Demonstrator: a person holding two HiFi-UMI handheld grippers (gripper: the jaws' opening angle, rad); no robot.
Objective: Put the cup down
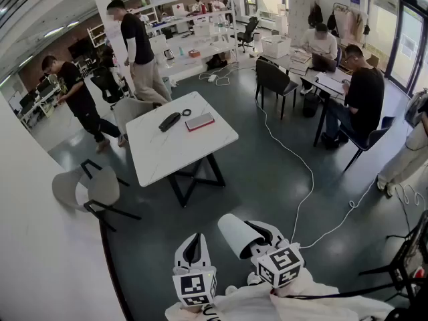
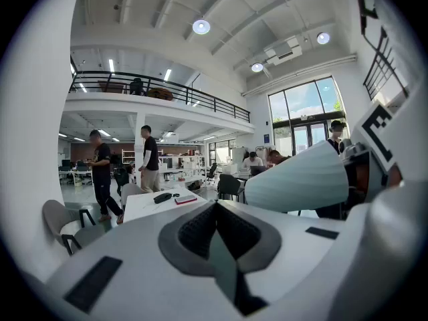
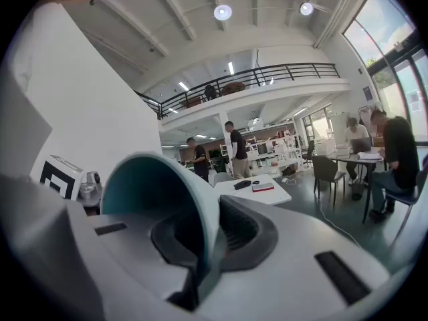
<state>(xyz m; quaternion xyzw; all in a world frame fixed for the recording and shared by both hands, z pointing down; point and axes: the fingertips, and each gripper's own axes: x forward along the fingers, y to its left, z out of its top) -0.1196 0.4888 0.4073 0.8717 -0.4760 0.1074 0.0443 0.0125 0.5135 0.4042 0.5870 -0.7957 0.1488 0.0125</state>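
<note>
A pale teal cup (image 1: 235, 233) lies tilted on its side in my right gripper (image 1: 259, 241), mouth toward me, held in the air above the dark floor. In the right gripper view the jaws are shut on the cup's wall (image 3: 175, 192), one pad inside the rim and one outside. My left gripper (image 1: 193, 243) hangs just left of it, shut and empty; its view shows the closed pads (image 2: 200, 227) and the cup (image 2: 299, 180) to the right. The white table (image 1: 170, 152) stands ahead of both grippers, some way off.
On the table lie a black case (image 1: 169, 121), a red and white box (image 1: 200, 121) and a small ring (image 1: 186, 112). A grey chair (image 1: 87, 189) stands left of it. A white cable (image 1: 294, 159) snakes across the floor. Two people stand at the back left, others sit at desks right.
</note>
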